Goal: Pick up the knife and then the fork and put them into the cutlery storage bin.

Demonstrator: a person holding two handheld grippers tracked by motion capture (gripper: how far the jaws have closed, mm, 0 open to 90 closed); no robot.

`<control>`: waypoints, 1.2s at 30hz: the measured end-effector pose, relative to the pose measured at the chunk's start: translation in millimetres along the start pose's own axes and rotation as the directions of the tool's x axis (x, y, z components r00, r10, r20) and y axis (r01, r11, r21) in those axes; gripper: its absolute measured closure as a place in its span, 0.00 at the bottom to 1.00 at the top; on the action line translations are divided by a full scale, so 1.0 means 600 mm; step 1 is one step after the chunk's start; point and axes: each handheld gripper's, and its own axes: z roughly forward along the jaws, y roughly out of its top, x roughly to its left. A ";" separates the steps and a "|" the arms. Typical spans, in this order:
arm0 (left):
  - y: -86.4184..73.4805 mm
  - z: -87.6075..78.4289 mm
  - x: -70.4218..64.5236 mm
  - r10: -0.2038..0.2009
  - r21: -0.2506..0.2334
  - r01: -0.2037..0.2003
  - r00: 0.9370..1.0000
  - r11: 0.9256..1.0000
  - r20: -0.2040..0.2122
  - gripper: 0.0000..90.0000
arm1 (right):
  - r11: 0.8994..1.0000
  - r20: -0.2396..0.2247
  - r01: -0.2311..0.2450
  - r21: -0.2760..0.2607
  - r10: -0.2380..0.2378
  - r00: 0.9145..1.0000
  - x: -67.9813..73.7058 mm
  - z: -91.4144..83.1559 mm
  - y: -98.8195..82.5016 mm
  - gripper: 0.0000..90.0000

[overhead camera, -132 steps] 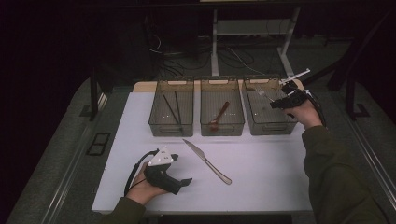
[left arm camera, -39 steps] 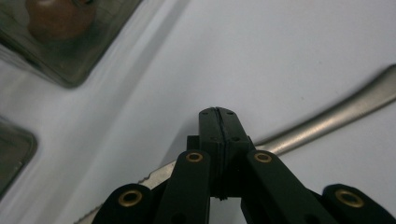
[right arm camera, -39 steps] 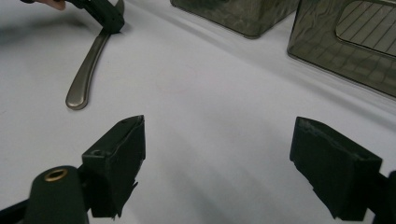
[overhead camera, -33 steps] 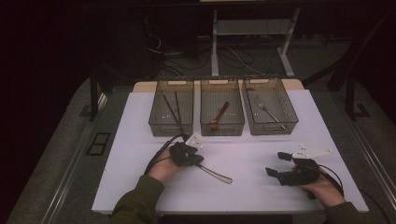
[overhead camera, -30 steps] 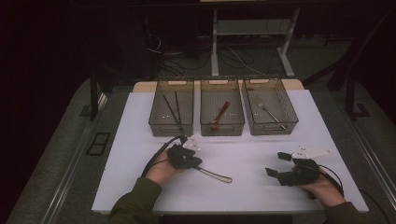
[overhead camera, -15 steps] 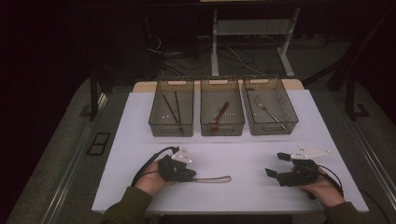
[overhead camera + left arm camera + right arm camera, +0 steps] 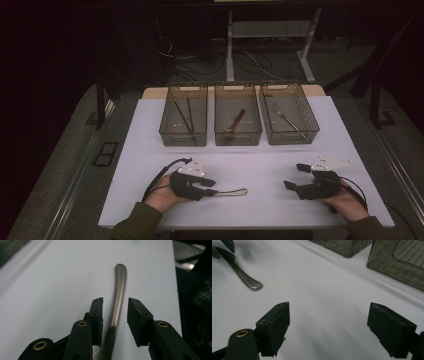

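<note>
Jaws of the left gripper [image 7: 212, 187] are just opening, standing parted on either side of the knife [image 7: 117, 302] without pressing it, so the knife is lying loose on the white bench [image 7: 150, 130], which has swung since a second ago from a slant to lying crosswise, its handle pointing at the right gripper [image 7: 292, 177]. That one is resting with its jaws spread wide and gripping nothing, well apart from the knife, and the three bins [image 7: 184, 140] at the back are waiting; I judge the knife is being squared up for a fresh grasp.

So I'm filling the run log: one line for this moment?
left hand-held gripper: jaws just opened, knife between, unpressed | right hand-held gripper: open, empty
</note>
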 end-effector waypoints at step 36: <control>0.009 0.031 -0.010 0.122 0.072 -0.122 0.993 0.990 0.007 0.88 | 0.998 -0.056 0.014 0.061 -0.011 0.998 0.003 0.002 0.007 0.20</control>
